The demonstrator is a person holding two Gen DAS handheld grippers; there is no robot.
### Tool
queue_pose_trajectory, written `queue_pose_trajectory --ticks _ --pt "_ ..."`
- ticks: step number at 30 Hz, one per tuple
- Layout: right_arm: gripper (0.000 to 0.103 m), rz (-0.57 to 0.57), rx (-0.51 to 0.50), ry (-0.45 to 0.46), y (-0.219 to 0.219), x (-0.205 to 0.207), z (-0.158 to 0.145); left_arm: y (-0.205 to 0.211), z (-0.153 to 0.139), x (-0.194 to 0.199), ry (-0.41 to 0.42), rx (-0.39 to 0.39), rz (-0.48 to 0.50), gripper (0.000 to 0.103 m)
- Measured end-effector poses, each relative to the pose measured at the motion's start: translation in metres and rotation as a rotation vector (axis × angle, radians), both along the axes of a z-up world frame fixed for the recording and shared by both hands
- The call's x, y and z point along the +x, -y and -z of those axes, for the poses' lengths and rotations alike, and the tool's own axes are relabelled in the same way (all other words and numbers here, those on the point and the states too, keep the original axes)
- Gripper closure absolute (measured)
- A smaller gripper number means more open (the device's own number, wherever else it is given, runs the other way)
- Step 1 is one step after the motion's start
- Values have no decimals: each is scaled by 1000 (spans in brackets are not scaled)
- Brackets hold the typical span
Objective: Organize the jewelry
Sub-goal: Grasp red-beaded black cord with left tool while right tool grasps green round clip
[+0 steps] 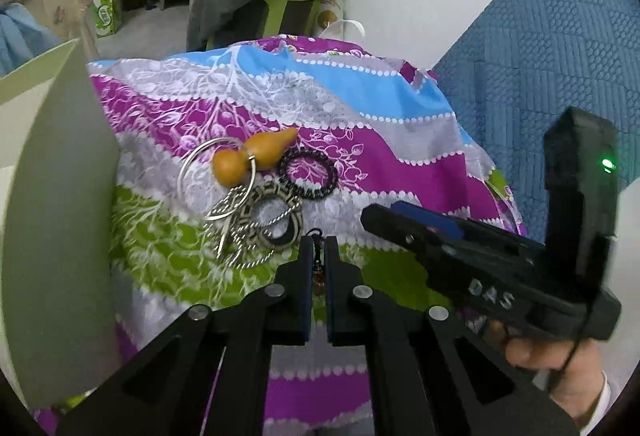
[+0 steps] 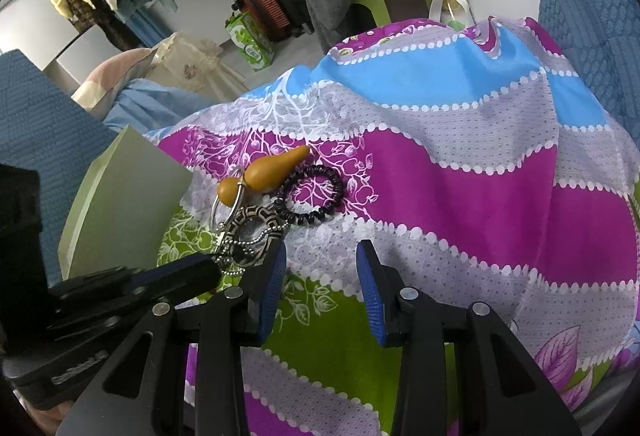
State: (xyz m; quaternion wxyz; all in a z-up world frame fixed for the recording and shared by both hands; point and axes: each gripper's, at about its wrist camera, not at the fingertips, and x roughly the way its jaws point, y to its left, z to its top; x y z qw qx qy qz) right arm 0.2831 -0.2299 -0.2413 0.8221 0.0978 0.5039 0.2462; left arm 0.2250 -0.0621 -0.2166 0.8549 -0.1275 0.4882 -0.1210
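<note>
Our left hand-held gripper is pinched narrow on a small dark pendant, lifted clear of the pile, we judge to carry it to the box at its left. We cannot see inside the box. Our right hand-held gripper waits wide and empty. The gourd, bangle and chains lie just ahead on the bedsheet.

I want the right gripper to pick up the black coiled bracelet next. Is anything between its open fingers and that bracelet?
Nothing visible blocks it. The right gripper is open over bare patterned cloth, and the black coiled bracelet lies just ahead. The jewelry pile touches the bracelet's left side, and the left gripper sits farther left.
</note>
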Motion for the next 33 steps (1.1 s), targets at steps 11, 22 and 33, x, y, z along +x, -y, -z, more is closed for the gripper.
queue_pose_trajectory --ticks 11,22,33 --pt "69 -97 -34 -14 -26 -20 5 -32 5 -38 -68 30 -72 99" --pt "69 -169 -157 18 -54 -24 21 -39 15 -44 -93 55 -89 99" --pt "79 -224 -284 90 -75 -30 22 -41 16 -43 -92 64 -91 99"
